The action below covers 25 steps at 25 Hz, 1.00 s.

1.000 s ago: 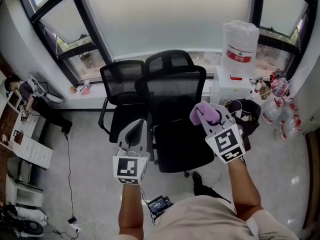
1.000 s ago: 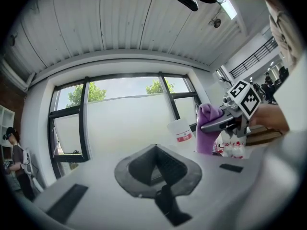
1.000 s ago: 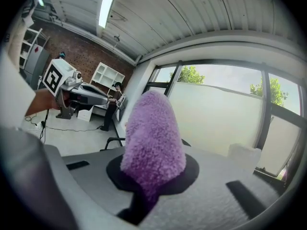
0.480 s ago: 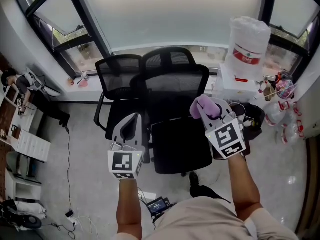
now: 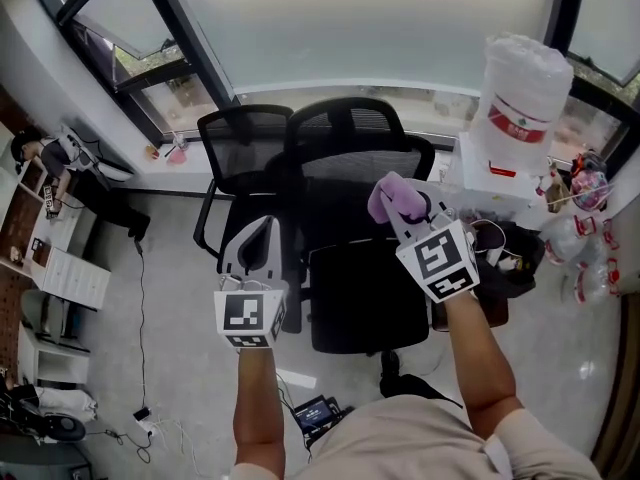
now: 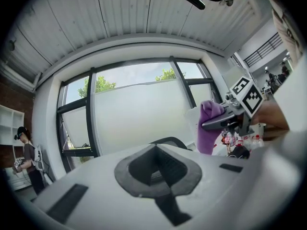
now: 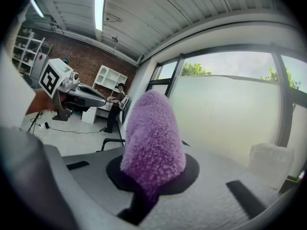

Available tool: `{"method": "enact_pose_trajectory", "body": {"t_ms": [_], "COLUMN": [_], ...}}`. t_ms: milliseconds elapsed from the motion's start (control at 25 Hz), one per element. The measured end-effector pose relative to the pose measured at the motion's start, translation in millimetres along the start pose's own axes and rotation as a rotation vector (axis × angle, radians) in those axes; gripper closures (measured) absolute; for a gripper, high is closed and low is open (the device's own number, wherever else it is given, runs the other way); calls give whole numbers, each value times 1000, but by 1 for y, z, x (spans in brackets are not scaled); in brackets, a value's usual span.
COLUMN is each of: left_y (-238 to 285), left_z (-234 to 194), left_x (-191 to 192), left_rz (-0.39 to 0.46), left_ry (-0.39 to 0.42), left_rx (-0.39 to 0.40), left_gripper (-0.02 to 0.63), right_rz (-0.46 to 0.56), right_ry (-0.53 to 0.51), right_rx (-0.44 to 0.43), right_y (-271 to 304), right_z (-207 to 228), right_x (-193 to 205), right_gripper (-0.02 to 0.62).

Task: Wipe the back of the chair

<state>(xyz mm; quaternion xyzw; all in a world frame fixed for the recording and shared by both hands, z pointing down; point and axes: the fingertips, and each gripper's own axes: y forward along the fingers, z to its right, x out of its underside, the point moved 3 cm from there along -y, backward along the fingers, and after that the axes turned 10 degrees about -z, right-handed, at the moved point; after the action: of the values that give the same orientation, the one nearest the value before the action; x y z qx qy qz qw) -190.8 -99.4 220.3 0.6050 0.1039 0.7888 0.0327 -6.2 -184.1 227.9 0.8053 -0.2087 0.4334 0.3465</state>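
Beige shirt (image 5: 400,440); white grippers (image 5: 265,226) (image 5: 395,203), black-and-white marker cubes (image 5: 248,320) (image 5: 438,259)

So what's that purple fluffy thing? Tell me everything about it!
It is a purple cloth, fuzzy like a looped towel, bunched into a rounded lump. The right gripper pinches its lower end between its jaws, so it sticks out past the tips. It is held above the black chair, and nothing else seems to touch it.
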Motion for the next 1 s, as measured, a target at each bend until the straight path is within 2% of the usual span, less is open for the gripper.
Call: {"method": "enact_pose_trajectory", "body": {"t_ms": [280, 520, 840, 1000], "left_y": [44, 66, 102, 127], "left_z": [-7, -12, -32, -42], "left_x": [3, 21, 66, 96], "left_rz": [-45, -92, -90, -77], "left_ry": [20, 21, 38, -5], "left_rx": [-62, -94, -76, -43], "left_gripper": [600, 600, 600, 600], "right_rz": [-7, -33, -37, -53], "right_ry": [-22, -36, 2, -6], "right_rx": [-67, -81, -67, -53], "right_y": [57, 102, 163, 196], "right_z": [19, 20, 0, -14], "right_x": [12, 23, 33, 43], "right_gripper": [569, 569, 568, 568]}}
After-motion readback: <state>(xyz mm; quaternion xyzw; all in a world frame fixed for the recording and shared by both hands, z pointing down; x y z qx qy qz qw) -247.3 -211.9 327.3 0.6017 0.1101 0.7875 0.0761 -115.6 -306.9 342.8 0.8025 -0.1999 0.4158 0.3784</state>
